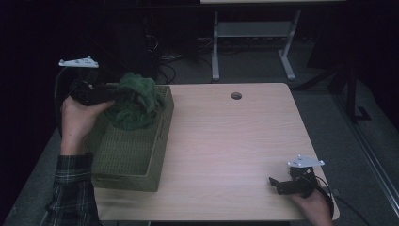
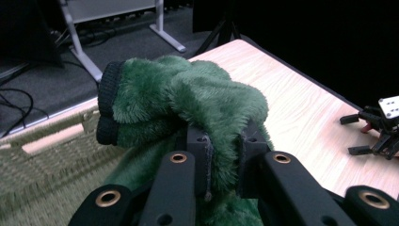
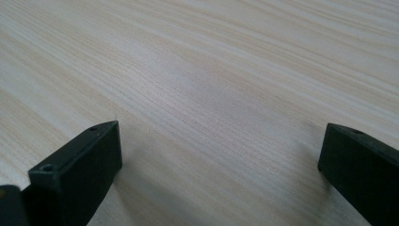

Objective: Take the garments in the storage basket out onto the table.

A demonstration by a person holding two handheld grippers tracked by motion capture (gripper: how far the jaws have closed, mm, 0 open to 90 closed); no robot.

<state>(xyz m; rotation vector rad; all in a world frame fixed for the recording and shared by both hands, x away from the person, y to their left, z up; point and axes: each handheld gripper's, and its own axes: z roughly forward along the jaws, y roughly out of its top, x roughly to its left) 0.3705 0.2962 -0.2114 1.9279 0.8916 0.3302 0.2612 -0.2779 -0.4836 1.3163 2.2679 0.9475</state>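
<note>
A fluffy green garment (image 1: 136,101) with a dark ribbed cuff (image 2: 107,103) hangs bunched above a woven basket (image 1: 127,155) at the table's left side. My left gripper (image 1: 110,94) is shut on a fold of the green garment (image 2: 188,103), and its pads (image 2: 200,157) press into the pile. Near the table's front right corner my right gripper (image 1: 277,185) rests low over the wood, open, with only bare tabletop (image 3: 207,94) between its fingertips (image 3: 77,172).
The wooden table (image 1: 235,141) has a round cable hole (image 1: 236,95) near its far edge. Beyond it stand a white desk frame (image 1: 254,42) and cables on the dark floor. The right gripper (image 2: 376,127) sits far off at the table's edge.
</note>
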